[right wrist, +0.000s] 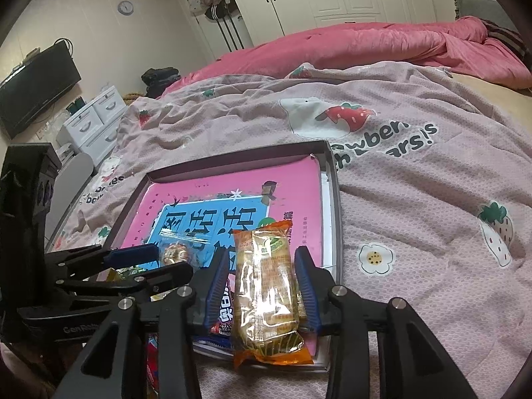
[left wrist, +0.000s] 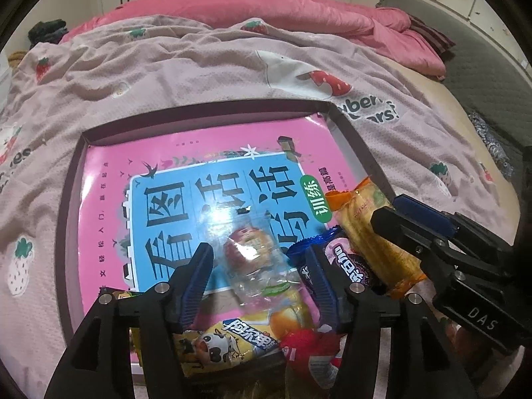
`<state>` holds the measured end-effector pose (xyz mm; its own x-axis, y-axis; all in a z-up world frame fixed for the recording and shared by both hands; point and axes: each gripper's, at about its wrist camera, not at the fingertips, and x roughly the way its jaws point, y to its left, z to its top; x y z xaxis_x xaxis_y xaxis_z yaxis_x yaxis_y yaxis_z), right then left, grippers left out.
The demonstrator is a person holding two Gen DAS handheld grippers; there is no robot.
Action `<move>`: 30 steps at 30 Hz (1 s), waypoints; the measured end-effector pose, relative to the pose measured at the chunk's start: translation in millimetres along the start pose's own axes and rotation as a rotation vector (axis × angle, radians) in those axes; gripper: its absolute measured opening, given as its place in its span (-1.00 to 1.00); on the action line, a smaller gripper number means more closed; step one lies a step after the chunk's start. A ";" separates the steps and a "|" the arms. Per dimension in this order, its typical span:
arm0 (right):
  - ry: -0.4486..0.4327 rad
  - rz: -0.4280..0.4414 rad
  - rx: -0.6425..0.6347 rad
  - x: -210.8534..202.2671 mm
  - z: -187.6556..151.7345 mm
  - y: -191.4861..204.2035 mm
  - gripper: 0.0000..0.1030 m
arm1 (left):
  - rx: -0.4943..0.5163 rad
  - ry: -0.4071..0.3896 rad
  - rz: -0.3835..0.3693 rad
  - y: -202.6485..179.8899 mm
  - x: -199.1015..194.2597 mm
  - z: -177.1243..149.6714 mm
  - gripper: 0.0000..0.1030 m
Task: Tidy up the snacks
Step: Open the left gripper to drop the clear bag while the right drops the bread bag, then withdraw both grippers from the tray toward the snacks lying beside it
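Orange crimped ends mark the long cracker packet, which is seen between the blue pads of the right gripper; its jaws are spread wider than the packet, with a gap visible on each side, so nothing is judged to be gripped yet. The packet is laid over the near right corner of a shallow box set on the strawberry-print bedspread, and the box floor is covered by a pink and blue book. Just left of the packet, a blue and pink cookie wrapper is partly hidden under it. The left gripper is also held wide apart, and a clear-wrapped round sweet is framed between its pads without being pinched. Nearer the camera, a yellow packet with a panda cartoon and a red wrapper are piled at the box's front edge. The step in hand is judged to be the reaching for two snacks at once, before any lifting. For the next move, each pair of jaws would need to be lowered around its item and closed gently, since crackers are easily crushed and slick film is apt to slip.
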<state>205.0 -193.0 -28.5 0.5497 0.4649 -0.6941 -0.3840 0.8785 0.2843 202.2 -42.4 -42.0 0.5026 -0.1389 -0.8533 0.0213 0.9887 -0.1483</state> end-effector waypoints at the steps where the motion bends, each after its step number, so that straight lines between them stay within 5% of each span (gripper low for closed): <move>1: -0.001 -0.001 -0.002 -0.2 0.3 0.0 -0.20 | 0.001 0.000 -0.001 -0.4 -0.6 0.3 0.20; 30: -0.087 -0.035 -0.046 -19.8 4.9 7.1 0.08 | -0.021 -0.084 0.036 12.8 -42.4 0.2 0.38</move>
<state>195.0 -195.5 -9.5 0.6253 0.4435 -0.6421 -0.3958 0.8894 0.2289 181.3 -23.9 -7.6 0.5730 -0.0969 -0.8138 -0.0157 0.9915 -0.1291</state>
